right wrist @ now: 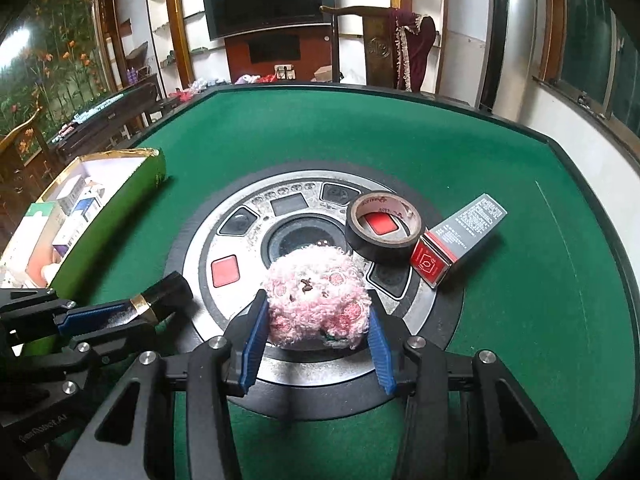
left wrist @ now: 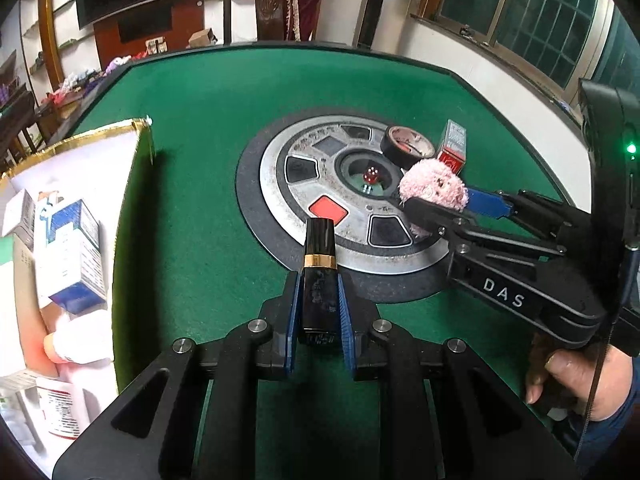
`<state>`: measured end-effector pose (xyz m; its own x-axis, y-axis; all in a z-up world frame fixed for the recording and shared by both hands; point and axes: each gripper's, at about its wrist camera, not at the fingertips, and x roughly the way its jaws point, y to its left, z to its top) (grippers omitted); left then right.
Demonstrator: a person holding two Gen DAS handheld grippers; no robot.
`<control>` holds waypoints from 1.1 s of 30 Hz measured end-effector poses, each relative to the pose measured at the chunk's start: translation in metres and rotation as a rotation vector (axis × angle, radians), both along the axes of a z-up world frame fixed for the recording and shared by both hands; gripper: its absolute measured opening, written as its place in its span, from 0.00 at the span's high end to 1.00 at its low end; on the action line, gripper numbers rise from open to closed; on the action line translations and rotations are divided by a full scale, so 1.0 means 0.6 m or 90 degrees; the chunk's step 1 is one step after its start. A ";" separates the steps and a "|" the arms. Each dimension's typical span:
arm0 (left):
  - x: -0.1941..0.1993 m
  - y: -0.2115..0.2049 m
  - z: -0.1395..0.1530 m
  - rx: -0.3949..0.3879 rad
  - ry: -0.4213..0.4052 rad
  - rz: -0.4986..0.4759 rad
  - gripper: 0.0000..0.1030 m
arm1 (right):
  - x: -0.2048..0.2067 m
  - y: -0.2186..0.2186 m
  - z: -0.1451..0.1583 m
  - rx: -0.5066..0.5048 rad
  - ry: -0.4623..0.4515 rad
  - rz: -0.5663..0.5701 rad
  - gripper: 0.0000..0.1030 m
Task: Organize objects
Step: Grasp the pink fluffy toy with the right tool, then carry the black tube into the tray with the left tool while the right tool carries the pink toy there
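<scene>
Left hand-held gripper [left wrist: 320,312] pinches a black gold-banded lipstick tube [left wrist: 319,264]; right hand-held gripper [right wrist: 316,340] apparently clamps a pink fluffy plush toy [right wrist: 316,300]. Beside the plush, a black tape roll [right wrist: 384,228] and a red-and-grey carton [right wrist: 456,236] await the white gold-rimmed box [left wrist: 140,152], already part-filled.

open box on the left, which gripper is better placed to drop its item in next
Left. The left gripper is shut on the black tube right beside the box; the right gripper with the pink plush sits farther off.

Two wrist fisheyes, both tilted down over the green felt tabletop [left wrist: 224,128].
Each looks close along its own blue-padded fingers [right wrist: 253,334]; both share the round grey metal centre panel [left wrist: 280,160] and the other gripper.
</scene>
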<state>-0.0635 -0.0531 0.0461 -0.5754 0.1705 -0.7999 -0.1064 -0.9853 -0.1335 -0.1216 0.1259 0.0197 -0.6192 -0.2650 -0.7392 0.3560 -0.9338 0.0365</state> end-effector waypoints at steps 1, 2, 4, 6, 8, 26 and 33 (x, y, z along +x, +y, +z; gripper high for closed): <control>0.000 0.001 0.000 -0.001 0.001 0.000 0.83 | 0.001 -0.001 0.001 -0.002 0.000 0.001 0.55; 0.000 0.002 0.000 -0.005 0.000 -0.001 0.83 | 0.002 -0.003 0.001 -0.003 -0.001 0.002 0.55; -0.002 0.007 -0.006 -0.014 -0.008 -0.007 0.83 | 0.000 -0.003 -0.001 -0.002 -0.005 0.004 0.55; -0.005 0.010 -0.014 -0.014 -0.020 -0.012 0.83 | 0.000 -0.006 -0.004 -0.001 -0.010 0.005 0.55; -0.007 0.011 -0.017 -0.017 -0.023 -0.014 0.83 | -0.001 -0.008 -0.008 0.002 -0.016 0.007 0.55; -0.041 0.019 -0.037 -0.032 -0.018 0.007 0.83 | -0.003 -0.014 -0.025 0.000 -0.037 0.006 0.53; -0.024 0.018 -0.022 -0.032 0.003 0.004 0.83 | 0.003 -0.015 -0.020 0.008 -0.023 0.012 0.55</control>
